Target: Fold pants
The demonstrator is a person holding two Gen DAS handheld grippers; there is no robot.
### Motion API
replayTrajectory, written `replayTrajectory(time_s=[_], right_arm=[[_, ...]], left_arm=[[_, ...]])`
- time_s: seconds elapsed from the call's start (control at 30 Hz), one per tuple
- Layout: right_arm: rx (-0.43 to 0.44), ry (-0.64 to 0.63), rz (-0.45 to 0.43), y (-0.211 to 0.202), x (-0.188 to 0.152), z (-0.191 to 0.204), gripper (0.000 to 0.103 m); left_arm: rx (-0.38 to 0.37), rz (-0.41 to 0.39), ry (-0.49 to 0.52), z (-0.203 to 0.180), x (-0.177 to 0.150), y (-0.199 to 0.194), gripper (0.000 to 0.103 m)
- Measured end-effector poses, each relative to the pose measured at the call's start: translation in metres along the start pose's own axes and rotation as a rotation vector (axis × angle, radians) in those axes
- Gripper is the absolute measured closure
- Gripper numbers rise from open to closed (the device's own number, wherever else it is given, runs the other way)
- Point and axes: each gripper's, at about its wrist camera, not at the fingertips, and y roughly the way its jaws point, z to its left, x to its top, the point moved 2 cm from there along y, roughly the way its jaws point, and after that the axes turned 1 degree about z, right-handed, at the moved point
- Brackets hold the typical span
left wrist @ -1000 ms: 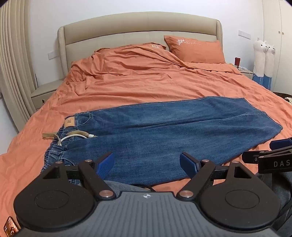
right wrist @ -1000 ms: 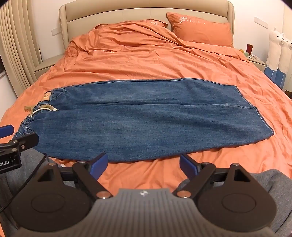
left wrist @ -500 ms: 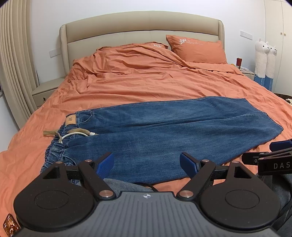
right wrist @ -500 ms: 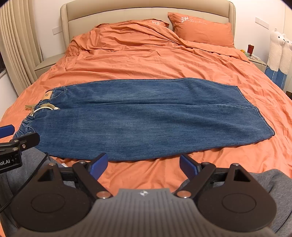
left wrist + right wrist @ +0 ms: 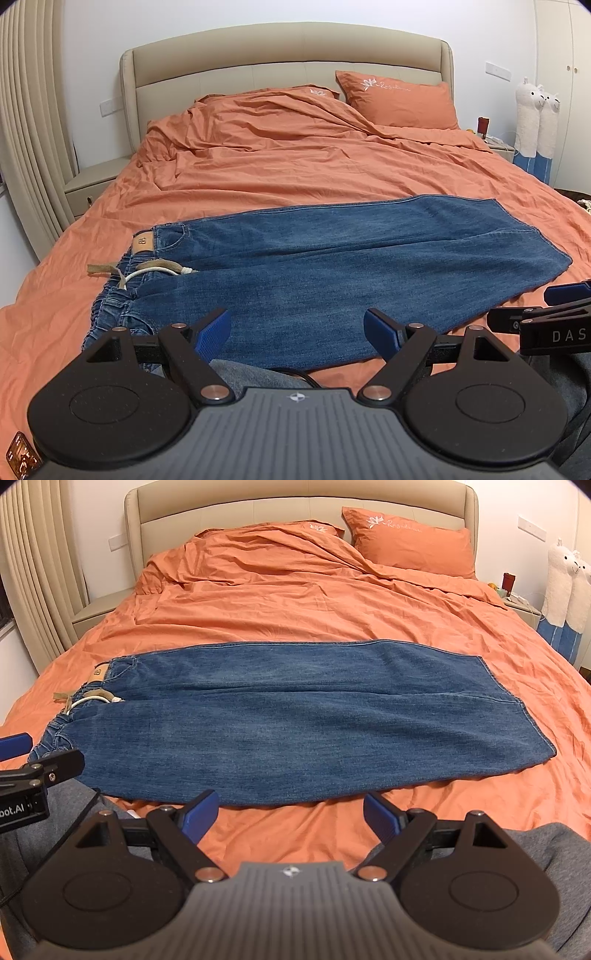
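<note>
Blue jeans (image 5: 332, 266) lie flat across the orange bed, legs side by side, waistband with tan drawstring (image 5: 147, 269) at the left, hems at the right. They show the same way in the right wrist view (image 5: 295, 716). My left gripper (image 5: 297, 328) is open and empty, held above the jeans' near edge toward the waist. My right gripper (image 5: 291, 814) is open and empty, over the bedsheet just short of the jeans' near edge. Each gripper shows at the edge of the other's view: the right one (image 5: 546, 317), the left one (image 5: 33, 753).
The bed (image 5: 332, 166) has an orange duvet, orange pillows (image 5: 399, 99) and a beige headboard (image 5: 288, 55). A nightstand (image 5: 92, 184) and curtains stand left; alpaca plush toys (image 5: 535, 122) and a second nightstand right. My grey-clad knees (image 5: 554, 849) are below the grippers.
Both grippers have drifted back and up a little, so the jeans sit slightly farther away in both views. The jeans have not moved. Both grippers stay open.
</note>
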Motion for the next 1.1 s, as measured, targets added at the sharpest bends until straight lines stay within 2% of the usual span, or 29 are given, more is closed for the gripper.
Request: replayTrajectory(time_s=[1.1], right_arm=[[0.009,-0.021,0.011,-0.0006,0.0016,0.0036,0.021]], left_arm=[[-0.005,0.004,-0.005,-0.0004,0.0003,-0.0029,0.008]])
